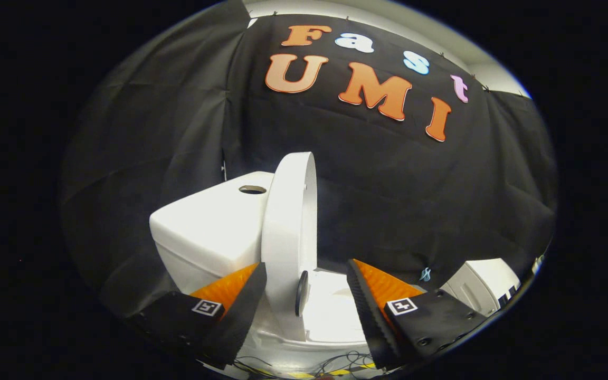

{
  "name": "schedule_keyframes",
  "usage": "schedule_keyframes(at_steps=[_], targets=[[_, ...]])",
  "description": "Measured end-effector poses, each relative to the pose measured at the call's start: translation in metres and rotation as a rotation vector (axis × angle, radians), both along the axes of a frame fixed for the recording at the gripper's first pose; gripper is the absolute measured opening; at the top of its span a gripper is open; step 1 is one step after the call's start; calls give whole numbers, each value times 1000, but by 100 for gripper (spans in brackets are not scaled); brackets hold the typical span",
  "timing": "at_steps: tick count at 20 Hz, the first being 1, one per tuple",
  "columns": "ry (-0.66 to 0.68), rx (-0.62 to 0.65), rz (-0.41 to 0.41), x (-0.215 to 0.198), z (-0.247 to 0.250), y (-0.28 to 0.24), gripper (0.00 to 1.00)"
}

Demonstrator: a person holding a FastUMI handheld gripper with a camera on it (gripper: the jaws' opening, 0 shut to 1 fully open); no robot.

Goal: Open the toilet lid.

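Note:
The white toilet lid (289, 221) stands raised, close to upright, its thin edge turned toward me. A dark round bumper (302, 293) shows on its underside, facing the seat and bowl (333, 316) below. Behind and to the left of the lid is the white tank (206, 232), with a round hole (252, 189) in its top. My gripper (305, 265) is open and the lid's lower part sits between the fingers. The left finger (240, 295) lies right against the lid's outer face. The right finger (370, 301) stands well apart from it, over the bowl.
A white box-like unit (481, 290) stands low beyond the right finger. Black cloth walls close in behind the toilet and on both sides. Thin cables (335, 364) and a strip of yellow-black tape (343, 371) lie on the floor under the fingers.

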State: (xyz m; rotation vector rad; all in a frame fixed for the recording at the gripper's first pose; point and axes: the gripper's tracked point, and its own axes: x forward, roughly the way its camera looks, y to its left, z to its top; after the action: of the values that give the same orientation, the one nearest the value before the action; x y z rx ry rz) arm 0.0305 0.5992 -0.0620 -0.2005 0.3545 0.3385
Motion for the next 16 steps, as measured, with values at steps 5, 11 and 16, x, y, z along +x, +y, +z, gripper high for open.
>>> schedule_keyframes(at_steps=[5, 11, 16], targets=[[-24, 109, 27, 7, 31, -32, 98], [-58, 184, -3, 34, 69, -96, 98], [-81, 232, -17, 40, 90, -148, 98]])
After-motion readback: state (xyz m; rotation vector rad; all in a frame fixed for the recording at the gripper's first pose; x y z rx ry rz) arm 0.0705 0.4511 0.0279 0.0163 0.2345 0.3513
